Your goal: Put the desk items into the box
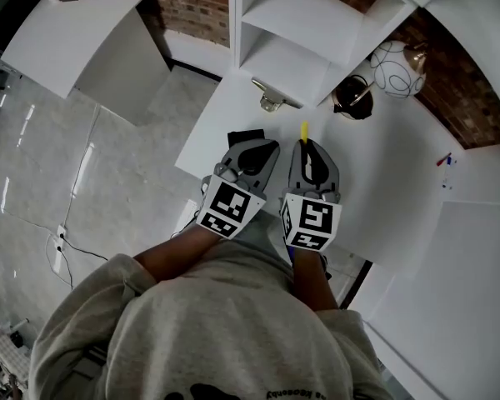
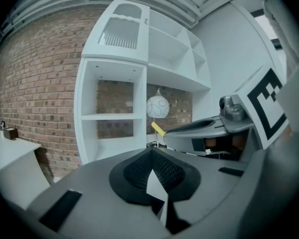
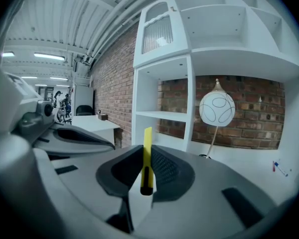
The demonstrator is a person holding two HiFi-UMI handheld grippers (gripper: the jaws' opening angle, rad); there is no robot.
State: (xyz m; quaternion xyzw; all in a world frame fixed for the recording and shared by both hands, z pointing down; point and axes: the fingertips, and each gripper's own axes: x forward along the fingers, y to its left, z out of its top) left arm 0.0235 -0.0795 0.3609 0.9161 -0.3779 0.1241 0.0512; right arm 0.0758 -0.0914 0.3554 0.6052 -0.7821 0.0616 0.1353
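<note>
My right gripper point(image 1: 310, 147) hovers over the white desk point(image 1: 392, 182), shut on a thin yellow cutter point(image 1: 304, 131) with a black end. The cutter point(image 3: 146, 158) stands upright between the pads and pokes out past the tips. My left gripper point(image 1: 261, 148) is right beside it on the left, jaws shut with nothing between the pads point(image 2: 139, 171). In the left gripper view the right gripper point(image 2: 209, 126) shows at the right with the yellow cutter point(image 2: 158, 129) sticking out. A red and blue pen point(image 1: 444, 160) lies far right on the desk. No box is in view.
A white shelf unit point(image 1: 308, 23) stands at the back of the desk. A globe lamp point(image 1: 396, 67), a black round object point(image 1: 352, 97) and a brass piece point(image 1: 269, 100) sit by it. A small black thing point(image 1: 243, 135) lies under the left gripper. A white side table point(image 1: 67, 32) is far left.
</note>
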